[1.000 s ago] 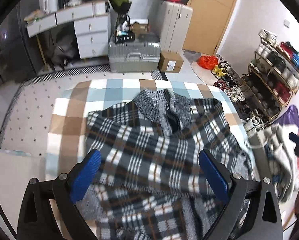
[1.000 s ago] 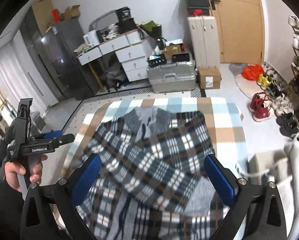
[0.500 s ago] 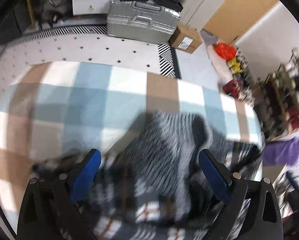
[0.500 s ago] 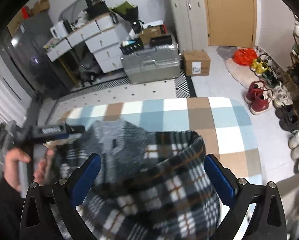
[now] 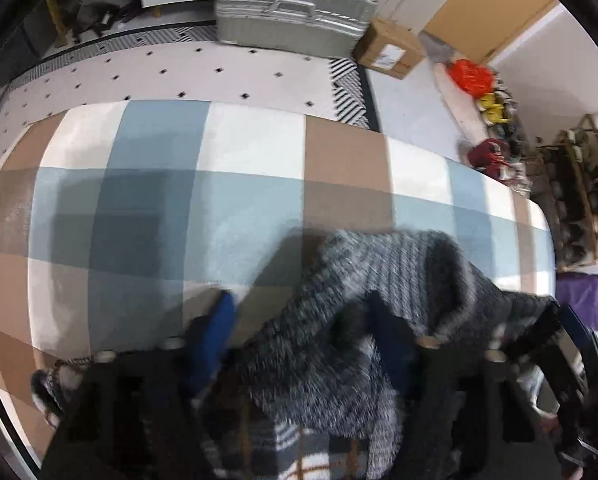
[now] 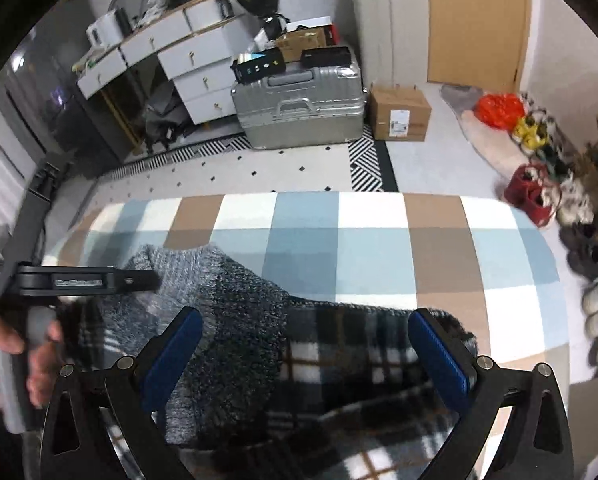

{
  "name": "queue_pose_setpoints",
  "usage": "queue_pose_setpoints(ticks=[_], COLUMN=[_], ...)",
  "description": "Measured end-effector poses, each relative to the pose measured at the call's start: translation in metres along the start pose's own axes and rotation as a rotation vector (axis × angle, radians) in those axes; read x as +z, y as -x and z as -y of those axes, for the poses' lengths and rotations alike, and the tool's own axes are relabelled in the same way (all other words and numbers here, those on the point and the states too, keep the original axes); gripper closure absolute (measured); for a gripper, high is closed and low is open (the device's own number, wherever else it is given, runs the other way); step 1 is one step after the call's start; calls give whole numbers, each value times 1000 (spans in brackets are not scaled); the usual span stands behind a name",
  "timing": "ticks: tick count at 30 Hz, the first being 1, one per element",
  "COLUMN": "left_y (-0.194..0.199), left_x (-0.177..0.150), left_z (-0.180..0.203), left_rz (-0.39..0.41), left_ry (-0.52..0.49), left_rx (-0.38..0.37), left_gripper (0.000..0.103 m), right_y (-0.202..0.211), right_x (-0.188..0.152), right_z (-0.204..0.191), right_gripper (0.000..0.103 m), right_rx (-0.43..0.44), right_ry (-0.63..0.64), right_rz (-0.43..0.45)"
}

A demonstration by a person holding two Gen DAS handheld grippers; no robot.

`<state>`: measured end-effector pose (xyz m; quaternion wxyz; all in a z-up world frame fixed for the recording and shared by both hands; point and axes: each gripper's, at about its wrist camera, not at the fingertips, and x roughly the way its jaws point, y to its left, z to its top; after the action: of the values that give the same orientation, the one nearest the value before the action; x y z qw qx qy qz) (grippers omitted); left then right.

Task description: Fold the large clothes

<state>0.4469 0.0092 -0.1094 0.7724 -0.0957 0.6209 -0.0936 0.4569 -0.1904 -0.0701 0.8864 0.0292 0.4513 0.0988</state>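
A lived-in home, a bedroom-cum-entry room. The landmark is a bed [image 6: 371,248] under a checked blue, tan and white cover. Beyond its far edge stand a suitcase [image 6: 299,112], a box [image 6: 399,114] and white drawers [image 6: 195,68]; to its right, shoes [image 6: 535,196] line a rack [image 5: 579,184].

The left gripper [image 5: 303,344], its jaws closing, is motion-smeared, so contact between its blue pads and the grey knitted collar of the plaid fleece garment [image 5: 339,352] cannot be told. That garment's lower part runs off the bottom edge beneath the gripper. The hand [image 6: 15,356] is cut off at the left edge.
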Motion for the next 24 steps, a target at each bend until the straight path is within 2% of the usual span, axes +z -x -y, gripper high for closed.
queue_pose_setpoints(ticks=[1, 3, 5, 10, 12, 14, 16, 18, 19, 20, 21, 22, 23, 24], left_y=[5, 8, 11, 13, 9, 8, 3, 3, 2, 1, 2, 2, 2, 3], left_x=[-4, -8, -12, -19, -15, -12, -6, -6, -5, -5, -5, -6, -5, -6], left_z=[-1, -7, -11, -15, -17, -20, -18, -18, -18, -18, -18, -18, -17, -16], left_rz=[17, 37, 53, 79, 82, 84, 80, 84, 85, 86, 86, 85, 85, 88], left_ry=[-17, -30, -35, -87, -82, -82, -83, -82, -81, -80, -79, -80, -89, -95], left_rx=[-16, -4, -34, -39, -59, -85, -105, -127, -132, -138, -146, -152, -153, -152], left_gripper=[59, 74, 80, 82, 82, 82, 82, 82, 82, 82, 82, 82, 82, 83], right_y=[-1, -5, -9, -19, -28, -39, -51, -59, -63, -66, -70, -75, -78, -79], right_x=[0, -1, 0, 9, 15, 19, 24, 29, 31, 32, 33, 34, 34, 35], right_z=[-3, -5, -6, -23, -33, -42, -54, -60, -61, -62, -61, -62, -63, -66], right_gripper=[0, 0, 0, 1, 6, 18, 22, 23, 27, 40, 49, 62, 69, 70], right_rx=[-7, -14, 8, -8, -5, 16, 12, -25, -32, -38, -43, -21, -13, -17], right_ry=[13, 1, -24, 16, 45, 60, 106, 127, 126, 123, 112, 107, 107, 117], right_rz=[0, -2, -16, -28, -53, -97, -128, -122, -117, -116, -121, -142, -155, -162])
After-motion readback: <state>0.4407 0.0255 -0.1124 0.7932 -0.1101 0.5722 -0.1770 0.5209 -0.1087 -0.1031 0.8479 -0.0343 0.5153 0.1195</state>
